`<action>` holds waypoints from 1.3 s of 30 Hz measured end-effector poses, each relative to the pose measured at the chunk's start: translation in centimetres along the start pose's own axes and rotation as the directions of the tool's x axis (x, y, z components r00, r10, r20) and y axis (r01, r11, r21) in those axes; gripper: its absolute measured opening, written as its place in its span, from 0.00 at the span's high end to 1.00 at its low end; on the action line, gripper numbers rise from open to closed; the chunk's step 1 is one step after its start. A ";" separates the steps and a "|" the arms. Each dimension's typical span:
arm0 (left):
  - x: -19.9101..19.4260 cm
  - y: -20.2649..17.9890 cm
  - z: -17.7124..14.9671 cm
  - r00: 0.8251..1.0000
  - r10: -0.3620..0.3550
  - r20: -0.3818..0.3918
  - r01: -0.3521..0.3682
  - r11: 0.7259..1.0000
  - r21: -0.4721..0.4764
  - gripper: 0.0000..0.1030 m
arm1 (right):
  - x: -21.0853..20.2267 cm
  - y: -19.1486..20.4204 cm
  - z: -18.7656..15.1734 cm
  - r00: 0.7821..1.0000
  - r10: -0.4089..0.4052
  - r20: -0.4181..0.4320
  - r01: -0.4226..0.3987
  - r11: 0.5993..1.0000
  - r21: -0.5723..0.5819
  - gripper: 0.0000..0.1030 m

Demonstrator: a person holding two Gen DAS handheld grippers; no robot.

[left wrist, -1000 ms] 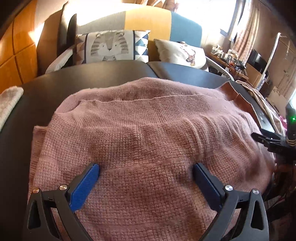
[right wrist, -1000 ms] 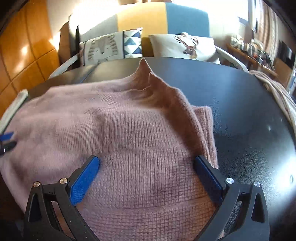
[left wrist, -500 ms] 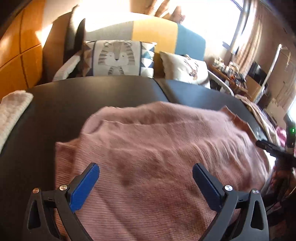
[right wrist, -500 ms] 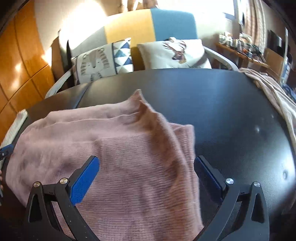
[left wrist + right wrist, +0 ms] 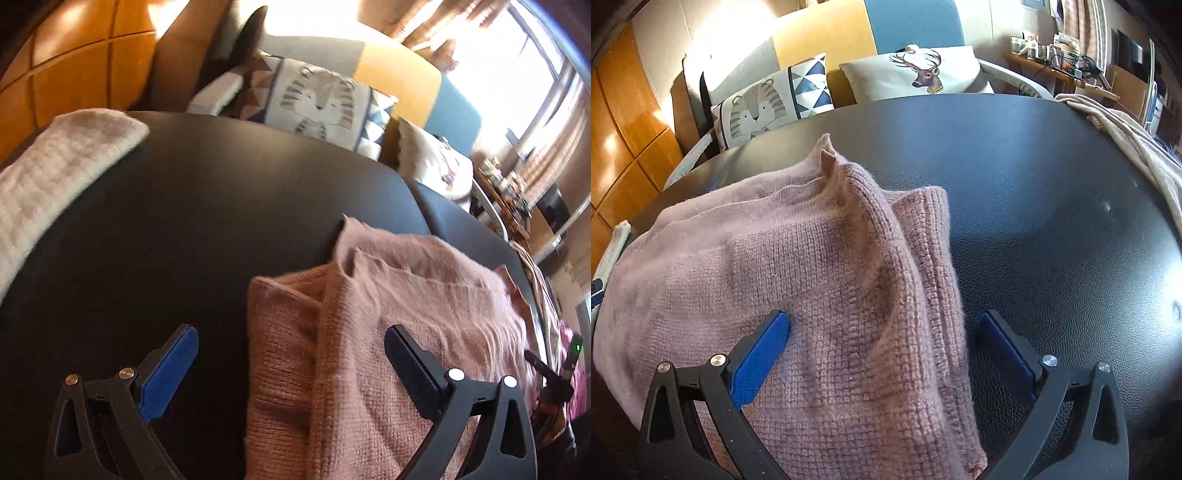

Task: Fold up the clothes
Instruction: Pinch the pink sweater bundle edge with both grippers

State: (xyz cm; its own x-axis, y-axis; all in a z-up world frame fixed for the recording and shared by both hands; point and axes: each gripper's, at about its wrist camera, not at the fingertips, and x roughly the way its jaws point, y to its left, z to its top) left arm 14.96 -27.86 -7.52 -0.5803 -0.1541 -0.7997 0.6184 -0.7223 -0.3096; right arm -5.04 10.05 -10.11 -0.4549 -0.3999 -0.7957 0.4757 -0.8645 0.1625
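Currently the pink knit sweater (image 5: 827, 295) was seen lying folded in layers on the black table (image 5: 1052, 206), a loose corner poking up at its far edge. The right gripper (image 5: 882, 343) was held spread wide, nothing clamped, straddling the sweater's right folded edge; probably positioned to take that edge for the next fold. The left gripper (image 5: 291, 362) was likewise held open and empty, its left finger over bare table and its right finger over the sweater, so the sweater's left edge was framed between them. A cream towel (image 5: 55, 173) was seen only in the left view, well left of the sweater. A beige cloth (image 5: 1137, 147), draped over the table edge well right of the sweater, was shown clearly only in the right view. The tiger cushion (image 5: 757, 107) beyond the sweater was visible in both; the deer cushion (image 5: 923, 74) was sharp only in the right view.
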 end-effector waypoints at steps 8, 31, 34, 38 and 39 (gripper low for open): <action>2.6 1.1 -0.3 0.999 -0.046 -0.024 0.047 0.999 0.026 0.00 | -0.1 0.0 0.2 1.000 0.003 0.015 -0.003 1.000 -0.012 0.00; 4.4 -3.5 0.4 0.962 -0.203 -0.182 0.224 0.969 0.103 0.35 | -0.2 0.1 0.2 0.999 -0.006 0.054 0.007 1.000 -0.014 0.00; 4.6 -3.7 0.6 0.960 -0.204 -0.191 0.226 0.969 0.096 0.41 | -0.2 0.1 0.1 0.999 -0.003 0.052 0.004 1.000 -0.012 0.00; 4.7 -3.0 0.7 0.955 -0.212 -0.205 0.231 0.970 0.072 0.48 | -0.1 0.0 0.5 1.000 0.013 0.027 -0.013 1.000 -0.016 0.00; 4.7 -3.0 0.7 0.955 -0.211 -0.211 0.231 0.970 0.076 0.47 | -0.1 -0.1 0.7 1.000 0.023 0.009 -0.023 1.000 -0.020 0.00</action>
State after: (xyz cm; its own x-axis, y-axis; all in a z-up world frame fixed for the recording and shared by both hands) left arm 10.04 -26.93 -9.97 -0.5729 0.1474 -0.8063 0.4250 -0.7878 -0.4459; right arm -5.60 9.95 -9.67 -0.4503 -0.4225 -0.7866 0.5011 -0.8487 0.1690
